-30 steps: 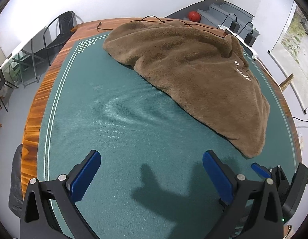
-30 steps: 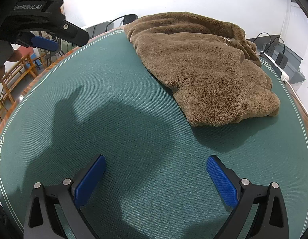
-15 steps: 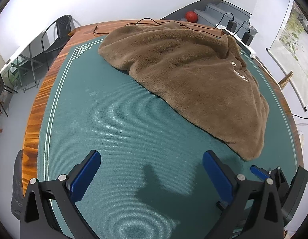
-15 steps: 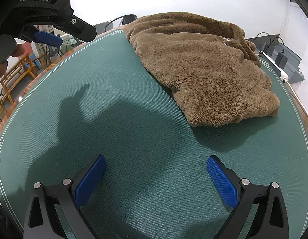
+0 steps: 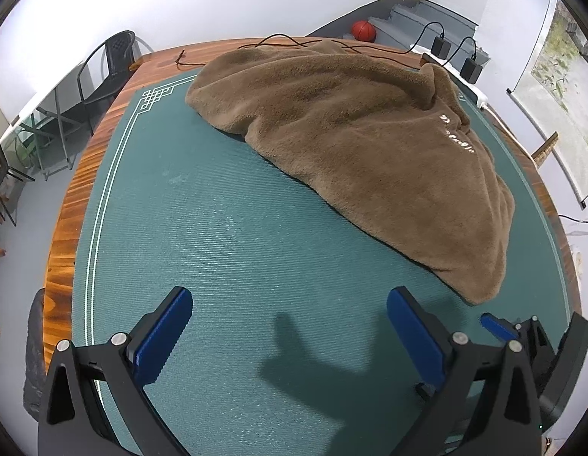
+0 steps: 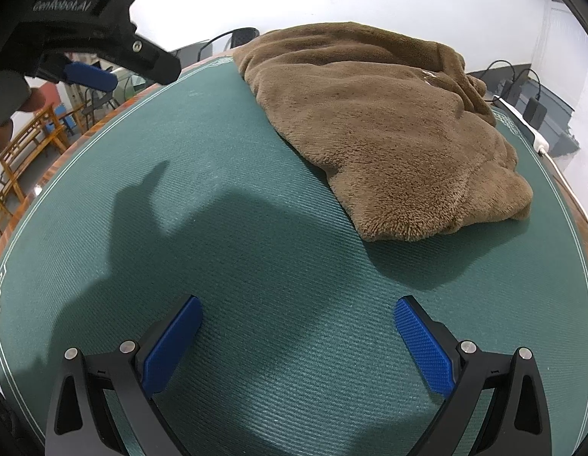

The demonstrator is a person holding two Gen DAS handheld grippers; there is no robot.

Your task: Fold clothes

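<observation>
A brown fleece garment [image 5: 362, 144] lies bunched on the green table mat [image 5: 218, 235], toward the far and right side. It also shows in the right wrist view [image 6: 389, 129]. My left gripper [image 5: 288, 304] is open and empty, held above the bare mat short of the garment's near edge. My right gripper [image 6: 297, 311] is open and empty, low over the mat, short of the garment's near corner [image 6: 385, 228]. The right gripper also shows at the lower right of the left wrist view [image 5: 522, 334]. The left gripper shows at the upper left of the right wrist view [image 6: 92, 60].
The mat covers a wooden table with its edge [image 5: 66, 205] at the left. Black cables [image 5: 278, 41] and chargers [image 5: 468, 68] lie along the far edge. A black chair [image 5: 108, 68] and a red ball [image 5: 362, 30] are beyond the table. Wooden chairs [image 6: 24, 148] stand left.
My left gripper has risen and tilted a little, so the garment sits lower in its view. My right gripper has barely moved. Both stay open.
</observation>
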